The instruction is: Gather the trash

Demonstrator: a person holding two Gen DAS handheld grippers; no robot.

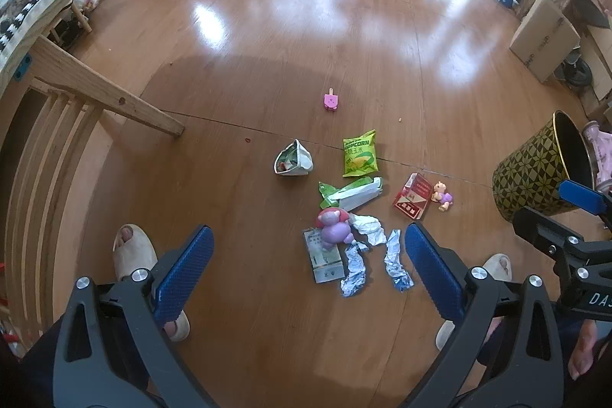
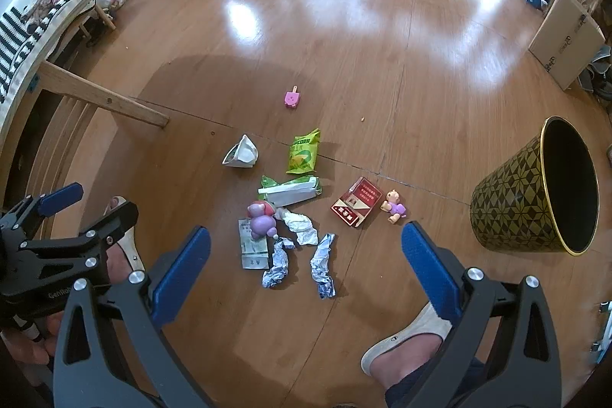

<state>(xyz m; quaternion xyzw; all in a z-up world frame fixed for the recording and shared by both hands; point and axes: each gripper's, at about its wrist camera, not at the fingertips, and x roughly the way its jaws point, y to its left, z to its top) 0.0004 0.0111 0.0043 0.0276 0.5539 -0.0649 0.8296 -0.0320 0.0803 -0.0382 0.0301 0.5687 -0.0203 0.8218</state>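
Scattered across the wooden floor, loose and flat, as dropped litter would lie, with toys mixed in. Farthest left, a crumpled white wrapper standing open like a pouch. Next, a pale flat packet with a purple toy figure resting on its upper end, so likely needing the toy moved aside first. Just right of that, a green and white carton lying on its side, and above it a green popcorn bag, the two close but apart. Below the carton, crumpled white paper and two twisted foil strips, near each other. Farther up, alone, a pink popsicle toy. Rightward, a red cigarette box with a small doll just beside it. At far right, a patterned bin, tipped toward the litter with its dark mouth showing, apparently empty, presumably placed there to receive the trash.

Nothing collected yet, by the look of it.

Left tool held above the pile, aimed down and forward, blue pads spread wide, gripping nothing. Right tool in much the same hovering pose beside it, equally wide apart and empty, the foil strips lying between its pads in its own view. Slippered feet planted either side, just short of the pile.
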